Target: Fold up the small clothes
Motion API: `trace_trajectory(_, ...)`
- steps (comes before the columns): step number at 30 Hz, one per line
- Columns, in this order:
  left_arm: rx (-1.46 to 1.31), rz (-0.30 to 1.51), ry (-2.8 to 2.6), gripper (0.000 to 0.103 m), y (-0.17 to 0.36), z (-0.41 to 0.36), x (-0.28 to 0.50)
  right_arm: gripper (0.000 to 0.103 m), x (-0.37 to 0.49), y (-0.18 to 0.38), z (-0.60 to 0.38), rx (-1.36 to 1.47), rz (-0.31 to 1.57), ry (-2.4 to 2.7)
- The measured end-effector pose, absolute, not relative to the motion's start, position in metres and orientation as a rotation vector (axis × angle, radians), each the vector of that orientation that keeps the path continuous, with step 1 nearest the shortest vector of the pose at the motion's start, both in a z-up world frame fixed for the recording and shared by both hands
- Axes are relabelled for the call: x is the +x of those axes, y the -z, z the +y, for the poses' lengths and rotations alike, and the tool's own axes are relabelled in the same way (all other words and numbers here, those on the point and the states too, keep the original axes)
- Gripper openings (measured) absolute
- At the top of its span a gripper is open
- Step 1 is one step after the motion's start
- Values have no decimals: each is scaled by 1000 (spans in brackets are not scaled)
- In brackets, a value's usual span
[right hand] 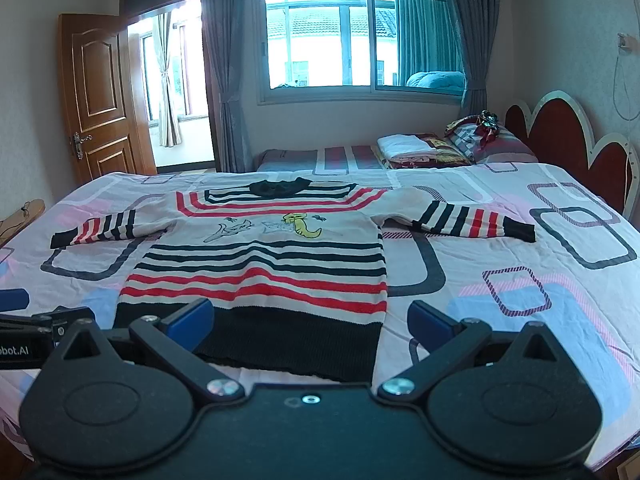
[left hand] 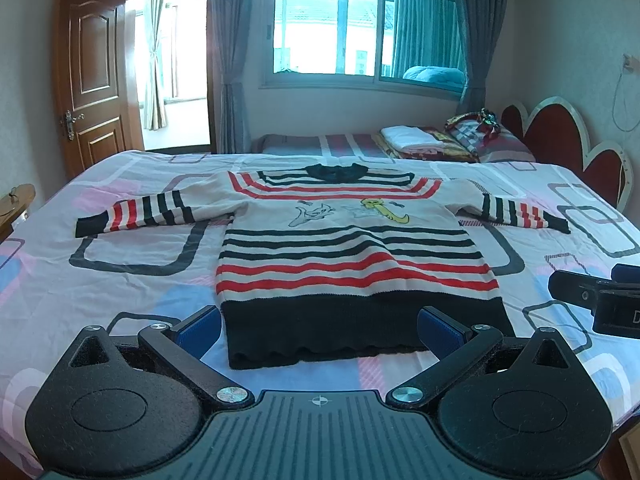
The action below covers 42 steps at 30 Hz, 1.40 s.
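Observation:
A small knitted sweater [left hand: 344, 236] [right hand: 264, 256] lies flat and face up on the bed, both sleeves spread sideways, black hem toward me. It is cream with red and black stripes and a cartoon print on the chest. My left gripper [left hand: 320, 326] hovers open just short of the hem, its blue pads [left hand: 200, 326] apart with nothing between them. My right gripper [right hand: 310, 320] is open too, near the hem's right corner. The right gripper's body [left hand: 600, 300] shows at the left wrist view's right edge, and the left gripper's body [right hand: 28, 336] at the right wrist view's left edge.
The bed sheet [left hand: 132, 280] has a pattern of rounded rectangles. A second bed behind carries folded bedding [left hand: 416, 140] and a pillow [left hand: 492, 136]. A red scalloped headboard [left hand: 560, 136] stands at right, a wooden door [left hand: 92, 80] at left, a window [left hand: 332, 28] behind.

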<state>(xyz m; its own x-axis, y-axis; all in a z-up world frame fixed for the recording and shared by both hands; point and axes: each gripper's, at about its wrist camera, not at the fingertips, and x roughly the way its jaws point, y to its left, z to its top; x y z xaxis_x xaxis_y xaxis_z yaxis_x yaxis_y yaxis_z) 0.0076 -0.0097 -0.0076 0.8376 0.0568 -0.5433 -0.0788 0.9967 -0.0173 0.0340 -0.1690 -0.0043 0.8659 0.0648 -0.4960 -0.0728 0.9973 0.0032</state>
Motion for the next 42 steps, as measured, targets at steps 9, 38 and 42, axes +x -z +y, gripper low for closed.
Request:
trace_trajectory(9,-33,577,-71,103,7,-12,6,102,34,5,-170,-14,518,-77)
trace_trajectory(38,-74,564,-69,103,1,-7,22,102,42,7,-182,-2,506,-49)
trace_trajectory(42,-30,535,-91,103,0,-11,57,102,63,2,-195,2,472,-18)
